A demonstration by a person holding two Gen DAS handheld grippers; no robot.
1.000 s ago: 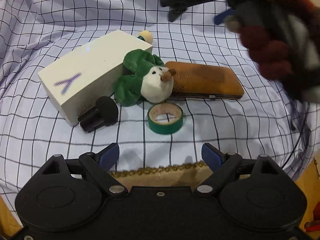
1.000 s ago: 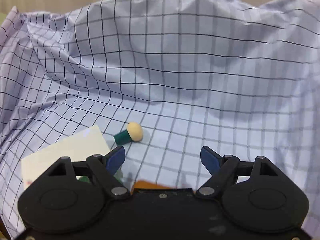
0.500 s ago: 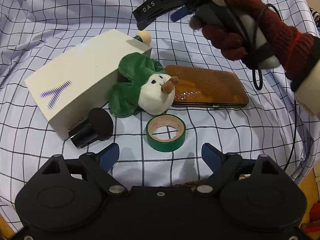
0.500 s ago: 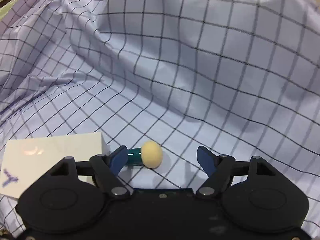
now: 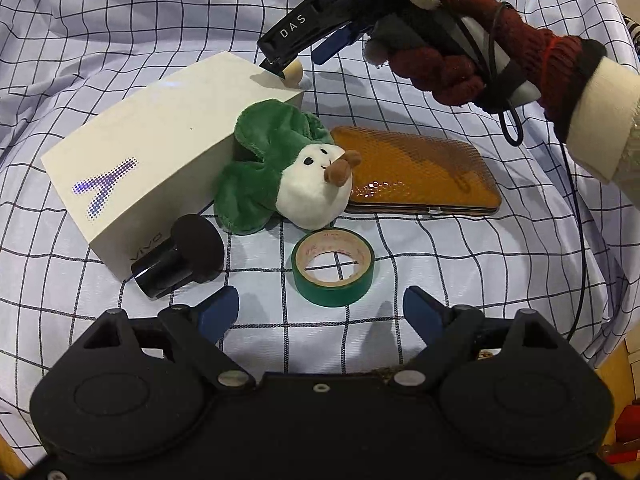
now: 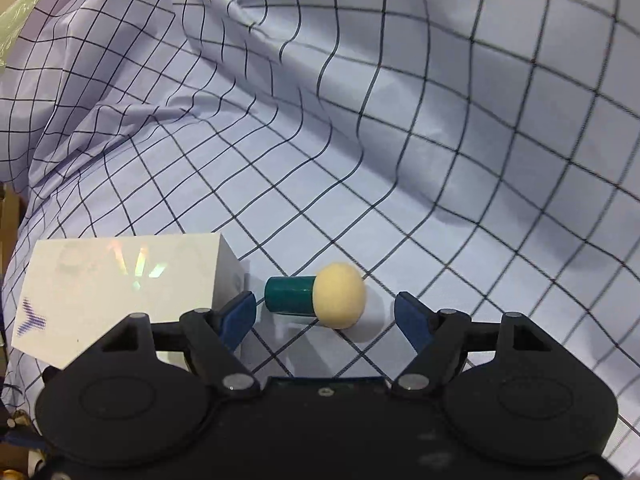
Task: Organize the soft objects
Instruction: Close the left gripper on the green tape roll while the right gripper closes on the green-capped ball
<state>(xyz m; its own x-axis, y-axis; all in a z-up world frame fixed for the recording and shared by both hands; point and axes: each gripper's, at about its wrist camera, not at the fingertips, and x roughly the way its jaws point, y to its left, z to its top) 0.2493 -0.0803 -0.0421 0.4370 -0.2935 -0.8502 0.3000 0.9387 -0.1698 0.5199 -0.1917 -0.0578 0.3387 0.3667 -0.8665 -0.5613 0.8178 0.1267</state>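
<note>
since a second ago my right gripper (image 6: 325,310) has dropped down over the far end of the white box (image 5: 160,160), and the little mushroom-shaped toy (image 6: 320,296) with its green stem and cream cap now lies on its side between my fingertips instead of well ahead of them. my right jaws have just been closing a bit, but the pads do not touch the toy yet, so they are open around it. my right hand (image 5: 460,52), in a dark red knit glove, shows in the left view above the orange case (image 5: 416,172). my left gripper (image 5: 320,312) hangs open and empty over the checked cloth (image 5: 440,264), just short of the green tape roll (image 5: 333,266). a green and white plush (image 5: 280,176) leans against the box, touching the orange case, with a black cylinder (image 5: 176,262) beside the box's near corner.
</note>
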